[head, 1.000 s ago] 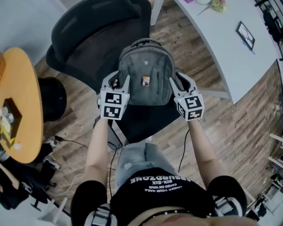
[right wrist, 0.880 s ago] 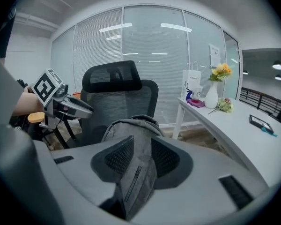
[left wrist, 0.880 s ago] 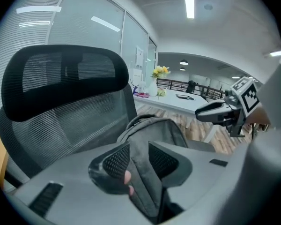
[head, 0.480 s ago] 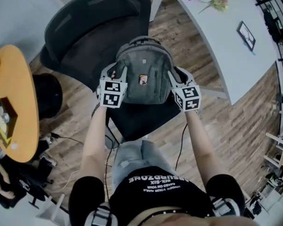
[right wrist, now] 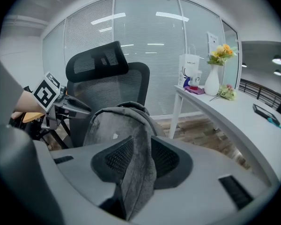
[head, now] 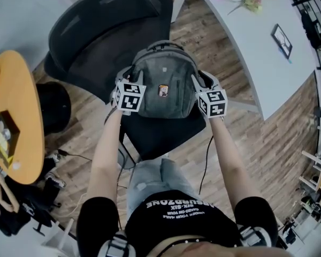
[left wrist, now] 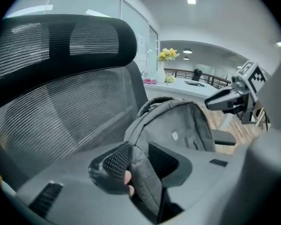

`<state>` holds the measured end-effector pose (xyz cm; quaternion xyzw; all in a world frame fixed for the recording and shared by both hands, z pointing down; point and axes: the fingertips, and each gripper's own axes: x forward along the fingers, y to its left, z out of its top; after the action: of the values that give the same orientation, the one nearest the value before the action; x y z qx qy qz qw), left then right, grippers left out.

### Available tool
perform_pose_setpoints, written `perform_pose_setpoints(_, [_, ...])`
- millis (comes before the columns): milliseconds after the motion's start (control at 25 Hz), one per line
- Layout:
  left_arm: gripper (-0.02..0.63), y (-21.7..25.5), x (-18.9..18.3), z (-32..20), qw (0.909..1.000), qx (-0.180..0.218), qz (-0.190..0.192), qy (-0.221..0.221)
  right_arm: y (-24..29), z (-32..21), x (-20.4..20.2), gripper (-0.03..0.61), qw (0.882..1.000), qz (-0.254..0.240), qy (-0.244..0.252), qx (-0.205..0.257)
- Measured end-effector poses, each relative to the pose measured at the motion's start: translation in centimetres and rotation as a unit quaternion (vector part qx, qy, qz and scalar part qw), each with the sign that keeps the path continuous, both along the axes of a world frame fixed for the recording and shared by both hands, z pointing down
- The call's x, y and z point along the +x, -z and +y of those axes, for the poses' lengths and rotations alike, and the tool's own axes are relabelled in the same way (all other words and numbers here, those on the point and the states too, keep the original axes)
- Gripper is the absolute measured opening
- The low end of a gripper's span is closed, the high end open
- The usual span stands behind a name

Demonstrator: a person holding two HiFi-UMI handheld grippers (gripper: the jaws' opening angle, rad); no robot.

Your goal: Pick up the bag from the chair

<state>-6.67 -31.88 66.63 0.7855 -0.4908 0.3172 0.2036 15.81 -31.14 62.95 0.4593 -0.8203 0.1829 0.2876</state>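
Observation:
A grey backpack (head: 163, 87) hangs just above the seat of a black mesh office chair (head: 104, 23), held from both sides. My left gripper (head: 129, 90) is shut on the bag's left edge; in the left gripper view a fold of grey fabric (left wrist: 143, 170) is pinched between the two black pads (left wrist: 116, 162). My right gripper (head: 206, 92) is shut on the bag's right edge, where the right gripper view shows the cloth (right wrist: 138, 165) squeezed between its pads (right wrist: 165, 159). The backpack (right wrist: 114, 121) stands upright, with its top handle toward the chair back.
A white desk (head: 257, 42) runs along the right with flowers (head: 249, 1) and a tablet (head: 281, 39). A round orange table (head: 10, 116) stands at the left beside a black stool (head: 53, 108). Cables (head: 206, 165) trail over the wooden floor below the chair.
Both grippers have moved slightly up and away from me with the backpack held between them, and the bag sits a little higher over the seat.

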Motion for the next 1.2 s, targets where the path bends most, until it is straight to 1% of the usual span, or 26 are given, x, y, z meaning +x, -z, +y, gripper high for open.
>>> perform_pose_setpoints(80, [0.115, -0.3, 0.1, -0.2, 1.0, -0.007, -0.004, -0.005, -0.3, -0.4, -0.1, 0.119, 1.0, -0.005, -0.001, -0.006])
perform_pose_setpoints(240, [0.115, -1.0, 0.1, -1.1, 0.9994, -0.013, -0.025, -0.021, -1.1, -1.3, -0.3, 0.121, 1.0, -0.003, -0.002, -0.013])
perform_pose_setpoints(360, [0.114, -1.5, -0.1, -1.5, 0.9992, -0.018, -0.03, -0.019, -1.7, -1.6, -0.1, 0.123, 1.0, -0.008, -0.015, -0.023])
perform_pose_setpoints(520, [0.114, -2.1, -0.4, -2.3, 0.9988, -0.024, -0.039, -0.018, -2.0, -2.2, -0.2, 0.123, 1.0, -0.006, -0.021, -0.022])
perform_pose_setpoints(680, [0.115, -2.6, -0.2, -2.5, 0.9982, -0.045, -0.031, -0.022, -2.1, -2.4, -0.1, 0.123, 1.0, -0.001, -0.022, -0.02])
perform_pose_setpoints(840, [0.115, -2.6, -0.3, -2.6, 0.9985, -0.047, -0.02, -0.017, -2.2, -3.0, 0.4, 0.127, 0.999, 0.001, -0.035, -0.018])
perform_pose_setpoints(1040, [0.114, -2.9, -0.3, -2.7, 0.9985, -0.049, -0.016, -0.014, -3.8, -3.3, 0.3, 0.13, 0.999, 0.019, -0.035, -0.031])
perform_pose_setpoints(1120, [0.114, -3.1, -0.3, -2.6, 0.9983, -0.056, -0.01, -0.009, -4.2, -3.3, 0.4, 0.126, 0.999, 0.012, -0.04, -0.034])
perform_pose_setpoints(1200, [0.114, -3.4, -0.3, -2.5, 0.9982, -0.06, -0.005, -0.005, -4.3, -3.3, 0.5, 0.112, 0.998, -0.011, -0.048, -0.039])
